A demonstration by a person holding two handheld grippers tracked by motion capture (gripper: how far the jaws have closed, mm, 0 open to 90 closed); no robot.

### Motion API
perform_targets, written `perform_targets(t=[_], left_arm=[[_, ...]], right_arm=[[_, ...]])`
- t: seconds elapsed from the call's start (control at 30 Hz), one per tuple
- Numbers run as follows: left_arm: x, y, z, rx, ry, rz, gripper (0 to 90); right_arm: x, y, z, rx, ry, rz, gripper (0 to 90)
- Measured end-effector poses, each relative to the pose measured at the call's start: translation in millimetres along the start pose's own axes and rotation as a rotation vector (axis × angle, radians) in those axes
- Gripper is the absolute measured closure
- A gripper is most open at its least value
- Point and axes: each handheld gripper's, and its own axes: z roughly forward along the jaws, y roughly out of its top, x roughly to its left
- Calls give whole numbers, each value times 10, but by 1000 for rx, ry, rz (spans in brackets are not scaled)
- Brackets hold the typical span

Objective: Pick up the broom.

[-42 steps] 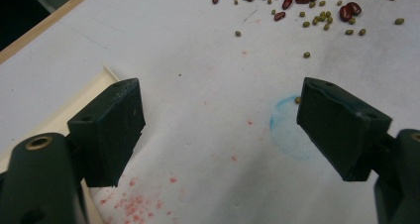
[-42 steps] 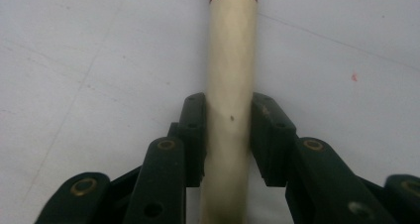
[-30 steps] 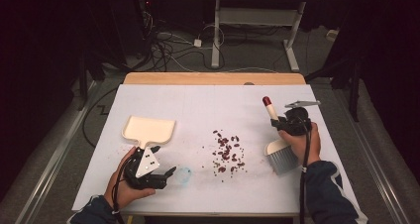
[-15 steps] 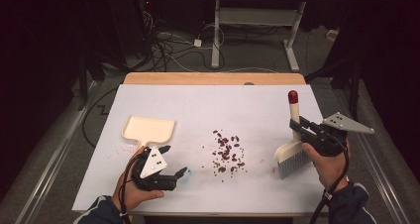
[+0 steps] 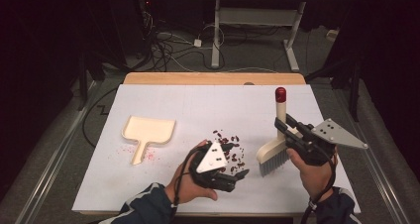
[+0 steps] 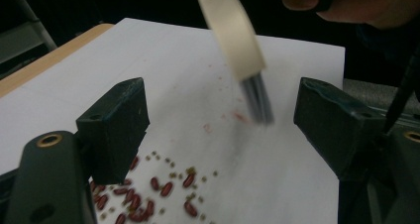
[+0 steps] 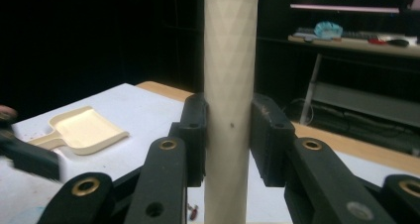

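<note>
Brush [image 5: 277,140] (no readable markings) clamped in right gripper [image 5: 286,131]; left gripper [image 5: 236,177] jaws apart above beans [image 5: 229,149].

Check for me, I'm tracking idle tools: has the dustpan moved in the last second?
No. The dustpan lies at the same spot on the table's left half.

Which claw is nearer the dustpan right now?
Left. The left claw sits open past the beans, right of the dustpan; the right claw holds the brush farther right.
</note>
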Motion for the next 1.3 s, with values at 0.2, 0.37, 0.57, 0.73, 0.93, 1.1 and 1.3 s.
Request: perform_targets(t=[0.2,0.37,0.57,0.73,0.93,1.1,1.3], left_arm=[[18,104,268,-42,-71,-99,260],[132,40,375,-25,-60,-162,356],[257,-72,360,-23,-18,-176,489],[304,-115,302,-12,-17,-127,650],[350,-116,140,61,-95,-28,653],[348,-155,-37,103,-193,66,653],[319,-196,-84,131,-263,116,652]], right_arm=[[289,-12,98,-30,11,-18,705],[490,-30,183,-24,18,-29,704],[592,-46,225,-10,36,-33,703],[579,-33,174,-7,87,-31,699],[421,-2,47,34,267,-186,520],[246,-89,42,188,394,-332,486],[287,-295,205,395,617,-384,417]])
